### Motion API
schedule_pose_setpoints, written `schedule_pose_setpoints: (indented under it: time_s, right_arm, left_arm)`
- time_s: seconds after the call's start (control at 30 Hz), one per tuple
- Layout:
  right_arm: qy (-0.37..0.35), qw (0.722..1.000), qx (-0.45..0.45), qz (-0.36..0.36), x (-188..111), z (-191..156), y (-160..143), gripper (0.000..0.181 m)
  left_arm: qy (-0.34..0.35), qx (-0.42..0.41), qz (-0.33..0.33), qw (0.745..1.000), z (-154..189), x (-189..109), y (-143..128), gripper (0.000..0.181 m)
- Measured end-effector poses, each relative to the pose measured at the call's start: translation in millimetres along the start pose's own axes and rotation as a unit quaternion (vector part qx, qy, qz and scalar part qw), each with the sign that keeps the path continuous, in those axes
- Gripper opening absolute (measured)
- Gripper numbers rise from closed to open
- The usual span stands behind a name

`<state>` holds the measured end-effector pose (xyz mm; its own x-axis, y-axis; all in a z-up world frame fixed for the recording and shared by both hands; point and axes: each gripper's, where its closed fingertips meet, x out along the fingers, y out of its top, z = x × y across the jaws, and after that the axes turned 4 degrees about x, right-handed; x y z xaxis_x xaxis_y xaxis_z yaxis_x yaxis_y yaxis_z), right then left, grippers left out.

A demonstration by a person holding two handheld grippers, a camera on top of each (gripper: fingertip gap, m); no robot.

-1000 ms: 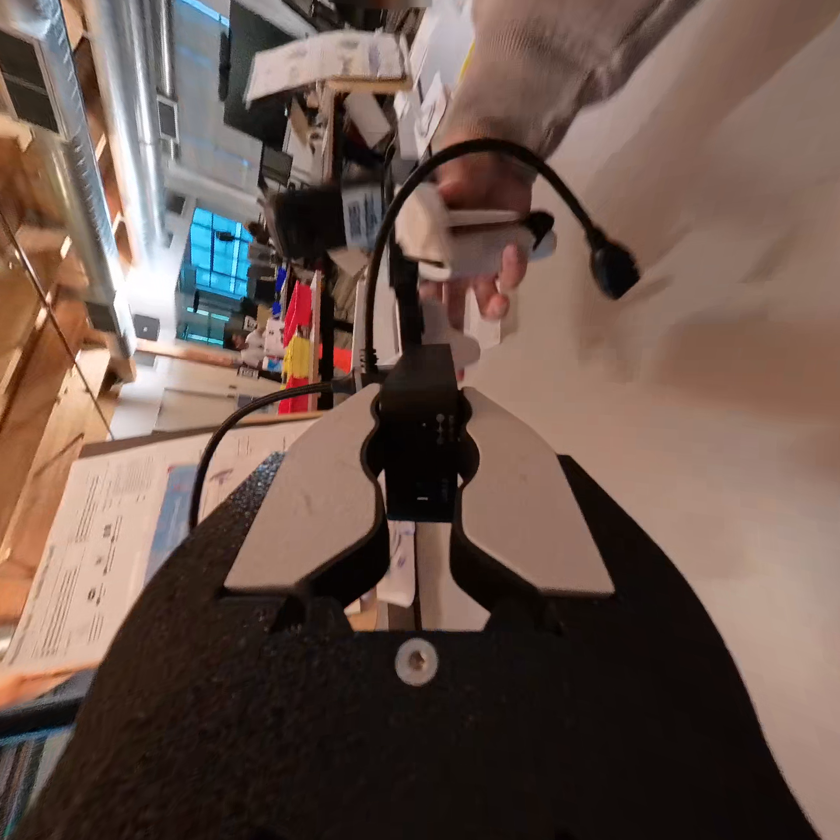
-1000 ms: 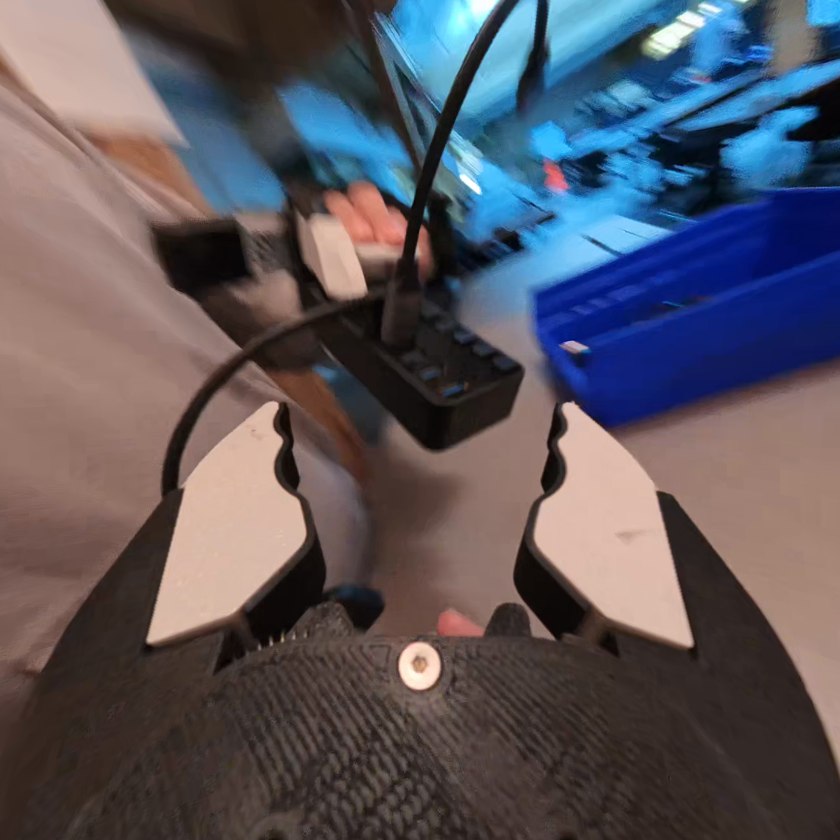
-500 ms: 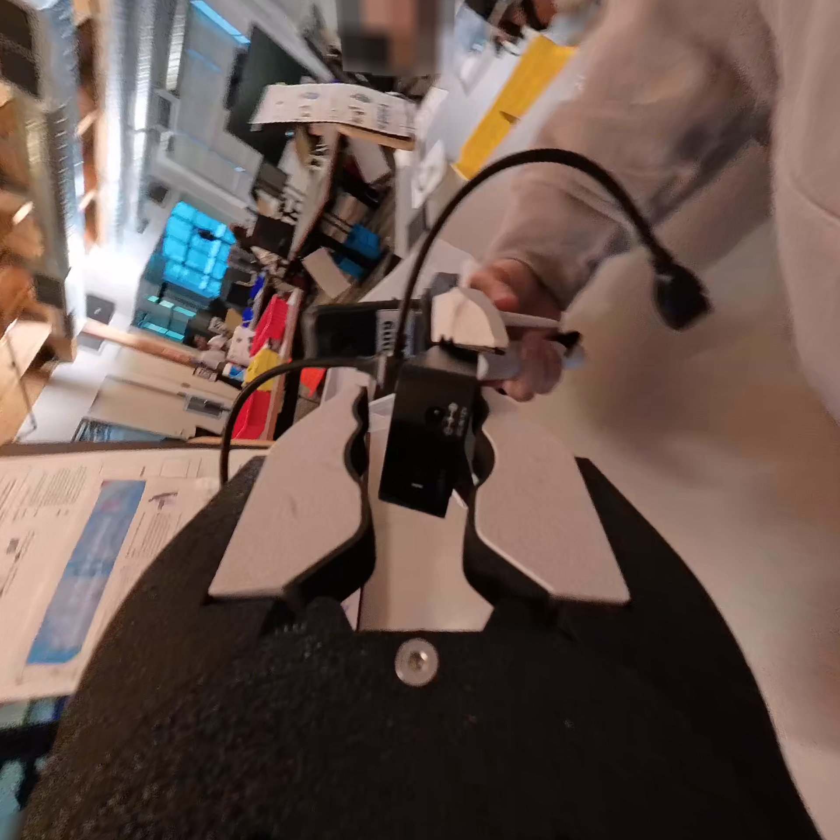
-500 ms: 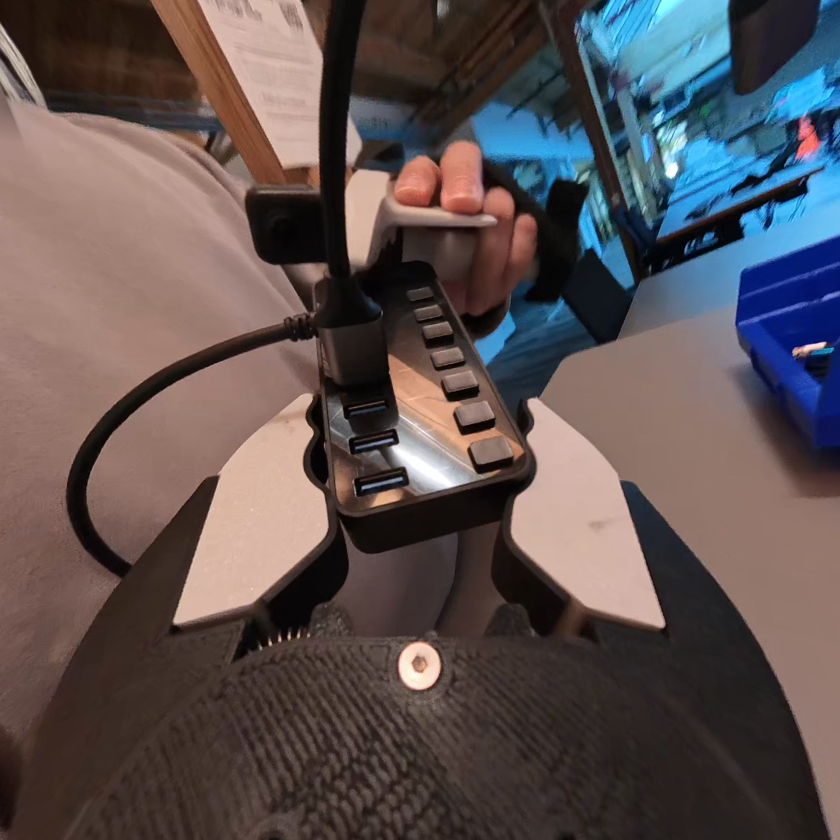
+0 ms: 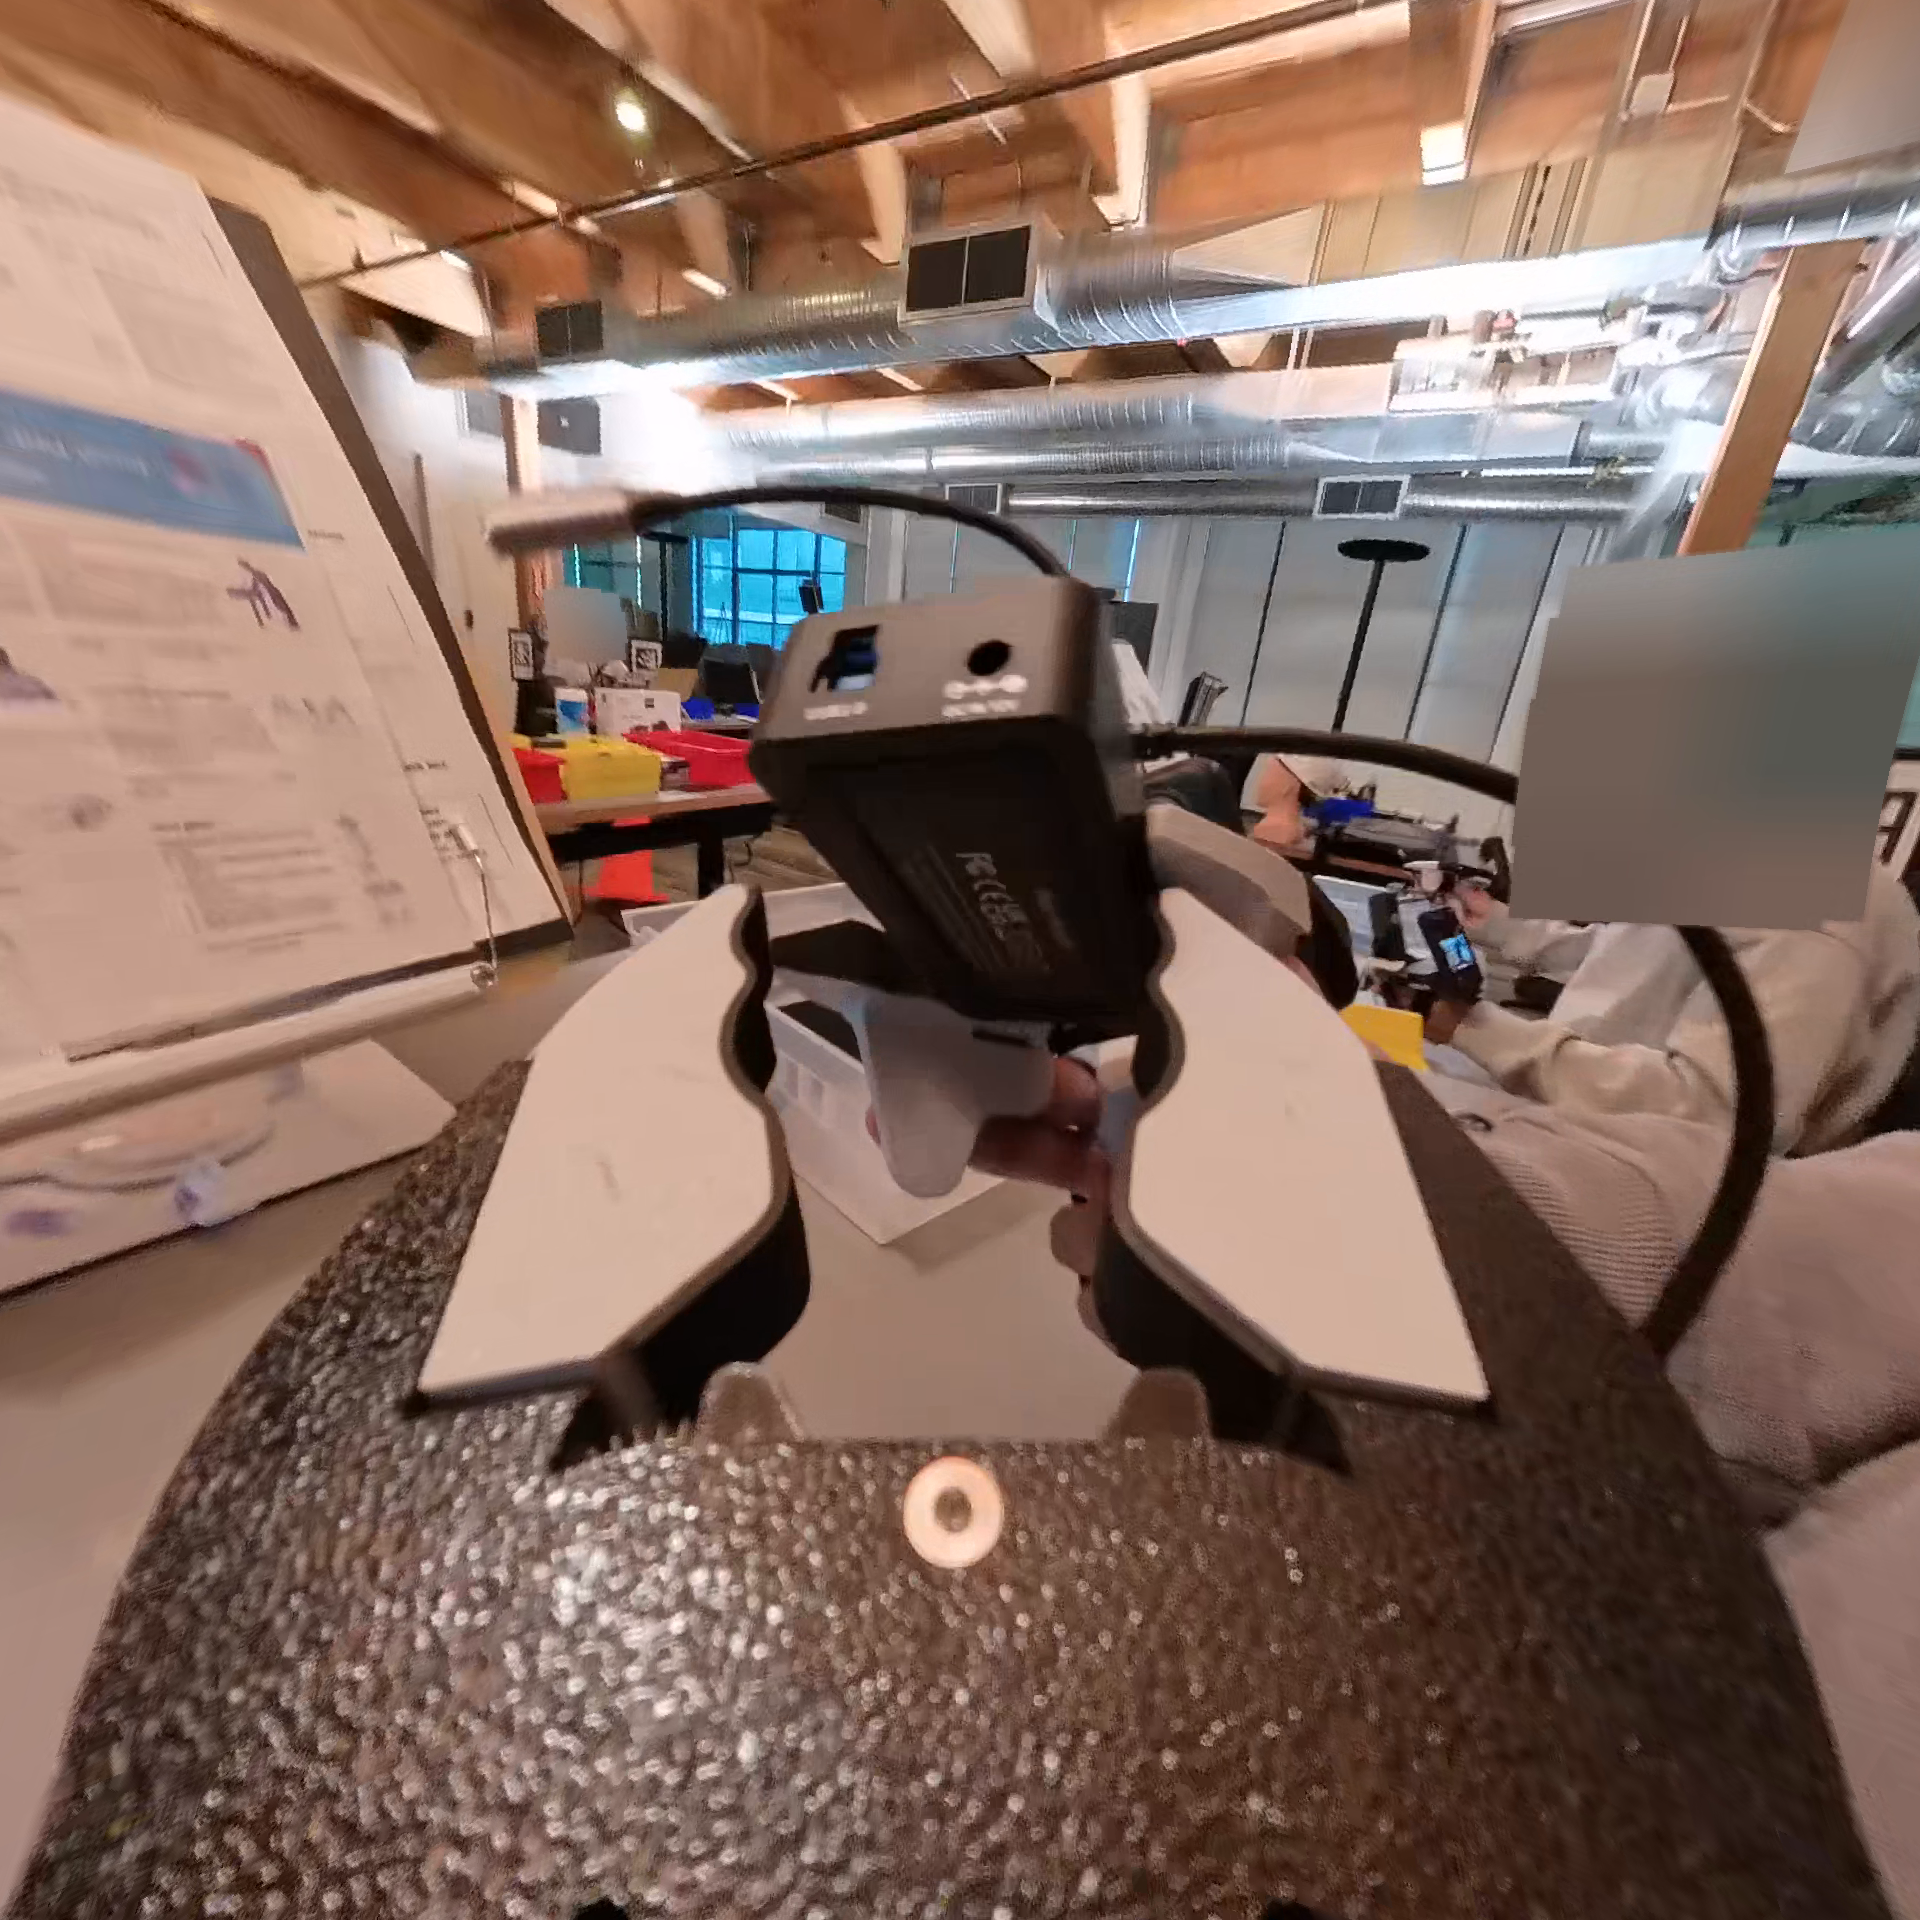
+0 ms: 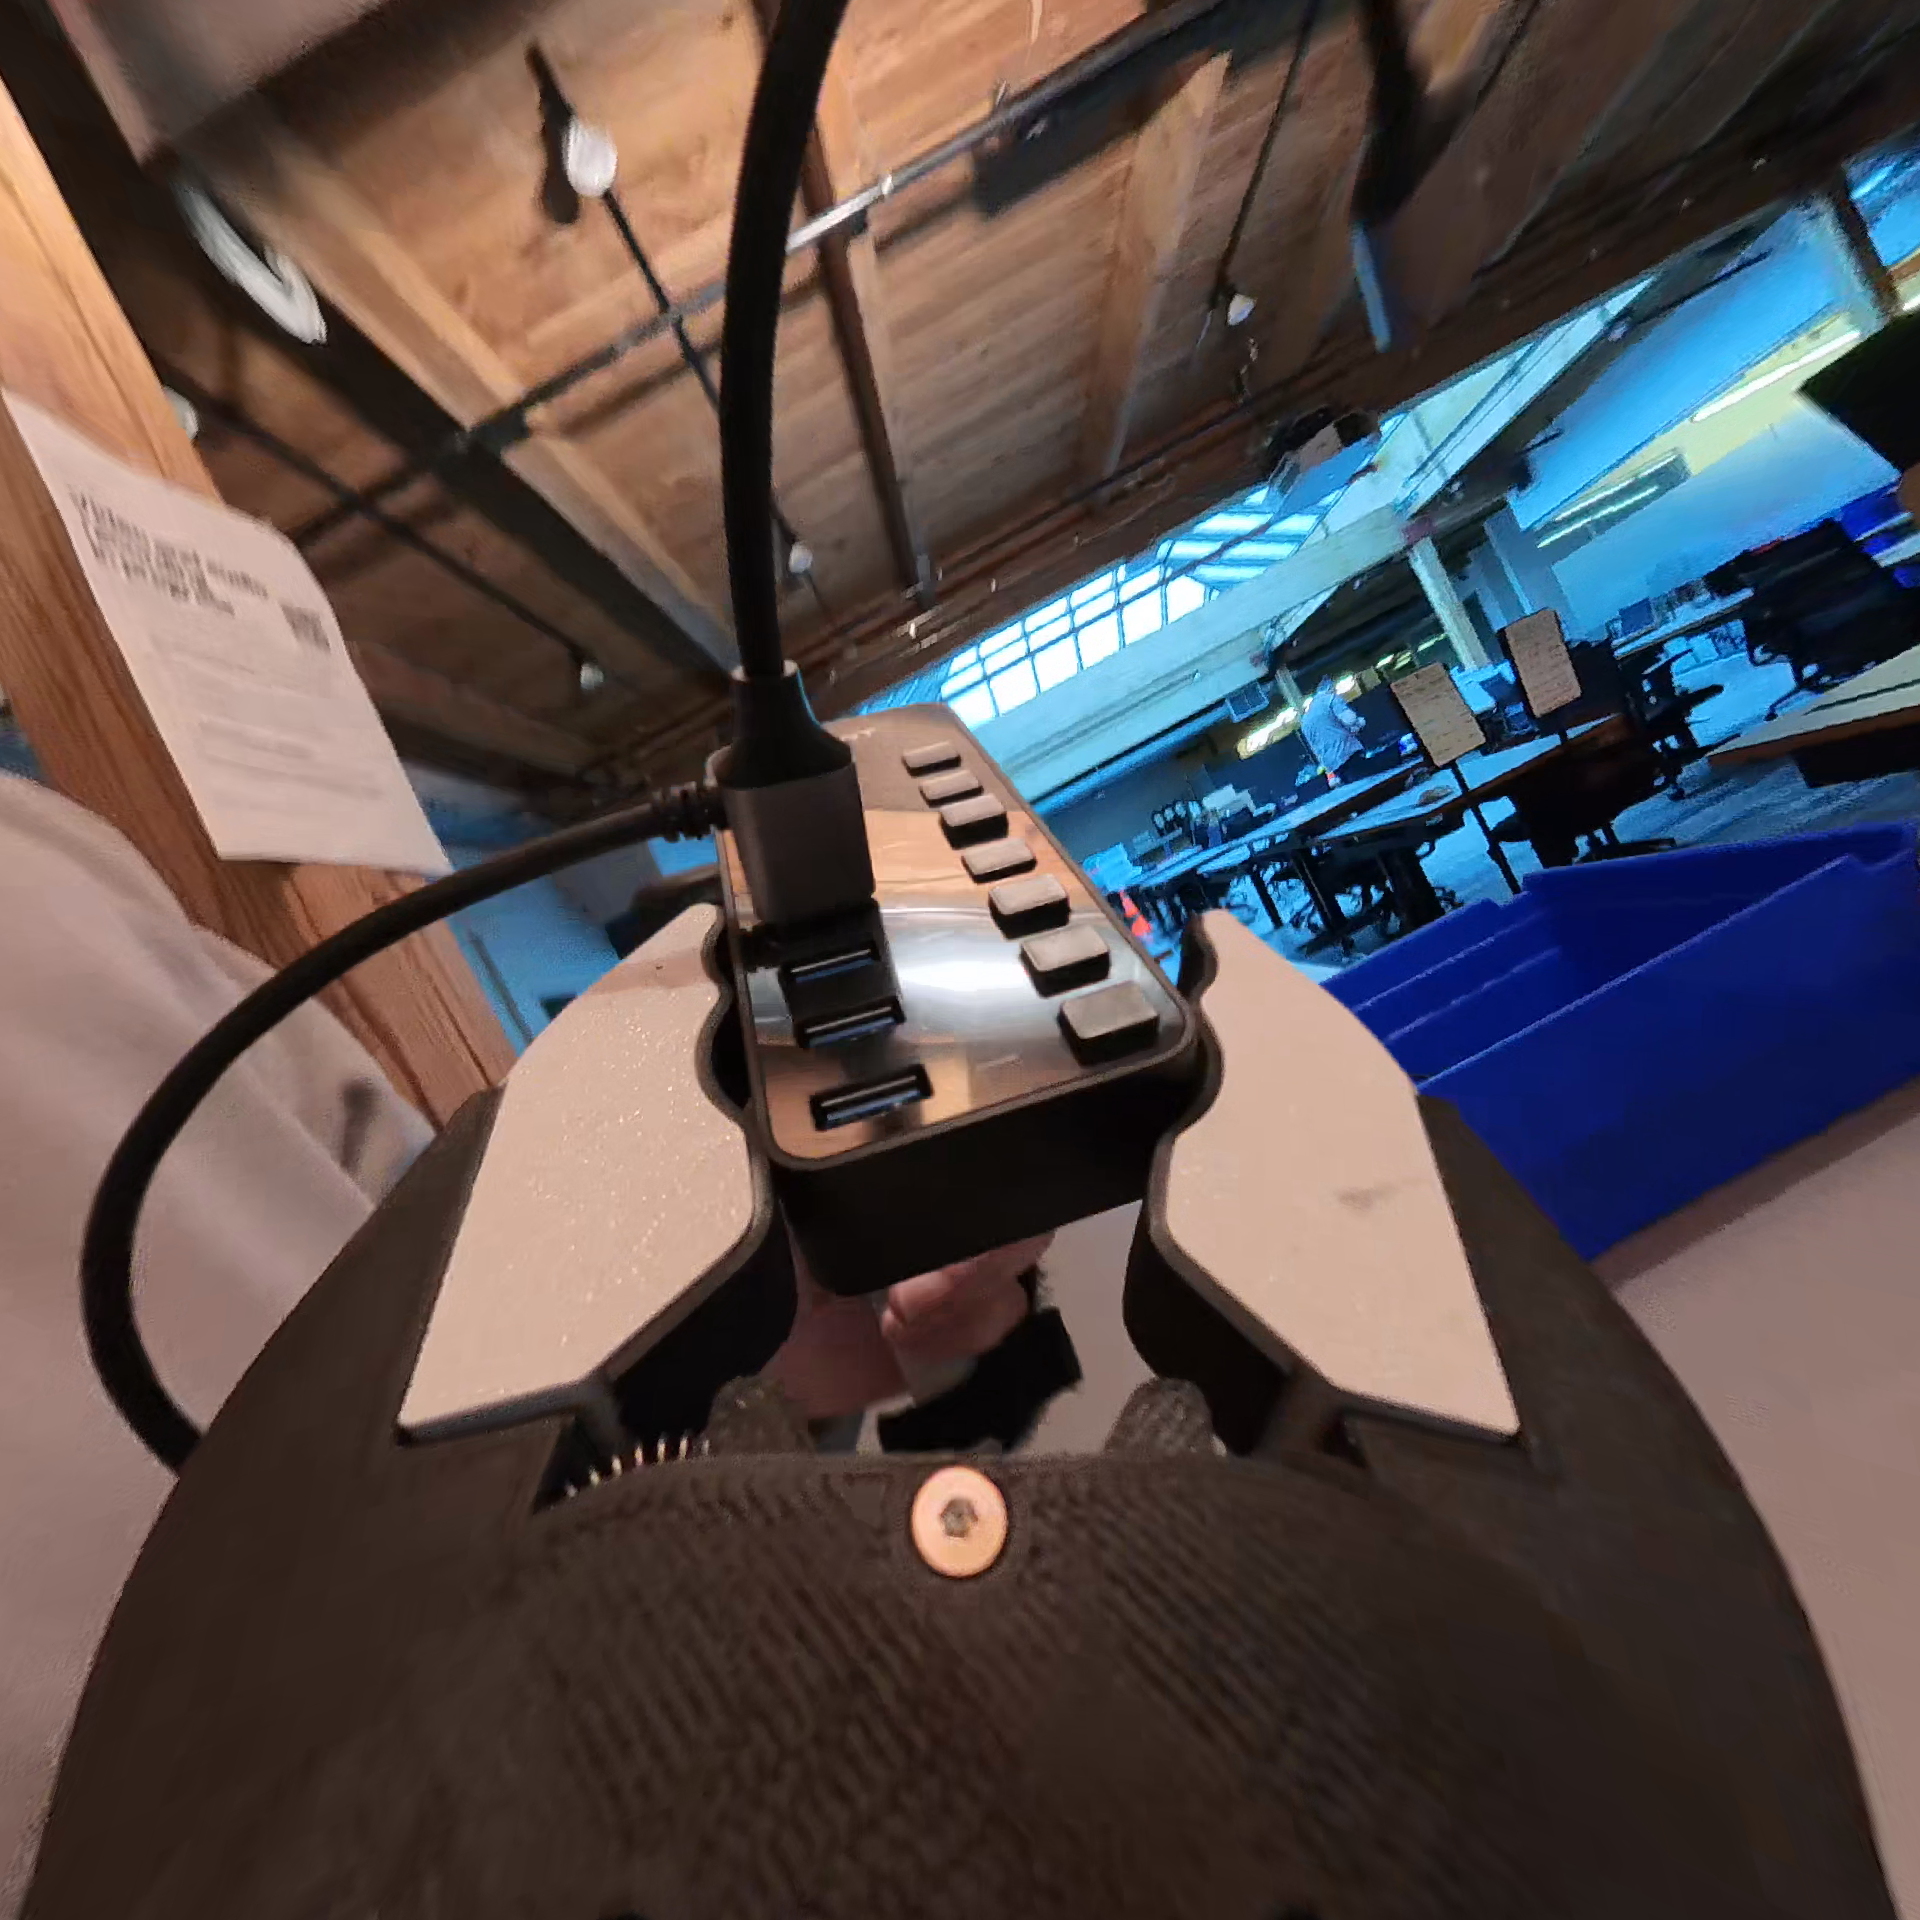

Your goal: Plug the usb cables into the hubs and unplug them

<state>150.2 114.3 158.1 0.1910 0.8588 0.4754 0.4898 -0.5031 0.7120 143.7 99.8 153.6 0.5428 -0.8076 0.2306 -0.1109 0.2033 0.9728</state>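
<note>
One black hub (image 6: pixel 966 1049) was in hand, held aloft clear of the worktop (image 6: pixel 1766 1351) with its near end pinched between the right gripper (image 6: pixel 956 997) fingers (image 6: pixel 613 1174). In the left wrist view the left gripper (image 5: pixel 951 956) fingers (image 5: pixel 634 1132) stood spread, the hub's far end (image 5: pixel 935 769) lying between them without a grip that could be confirmed. A plug (image 6: pixel 795 831) sat in one port of the row, its cable (image 6: pixel 758 343) rising out of view; three ports nearer the camera were empty. A second cable (image 6: pixel 343 997) left the hub's side and looped low, and a free plug end (image 5: pixel 561 516) (blurred) hung beyond the hub. Judged step: the hub steadied with one cable seated. The next move would call for the left fingers to take a plug squarely and draw or press it along the port axis. A blue bin (image 6: pixel 1683 997) stood well apart.
</note>
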Motion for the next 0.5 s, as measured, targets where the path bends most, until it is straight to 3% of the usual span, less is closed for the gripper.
schedule_pose_setpoints:
  time_s: [0.23,0.33,0.5]
  right_arm:
    - [-0.029,0.999,0.009,0.010,14.3,-1.9,-5.9,0.081]
    - [-0.046,0.999,0.009,0.015,21.9,0.4,-8.2,0.081]
    - [-0.062,0.997,-0.034,0.003,36.7,0.3,-18.0,0.081]
  left_arm:
    - [-0.034,-0.001,0.013,0.999,-0.5,-5.0,-6.1,0.065]
    - [-0.080,-0.011,0.013,0.997,-0.6,-10.4,-5.8,0.058]
    - [-0.133,-0.118,0.070,0.982,-15.5,-36.5,17.9,0.058]
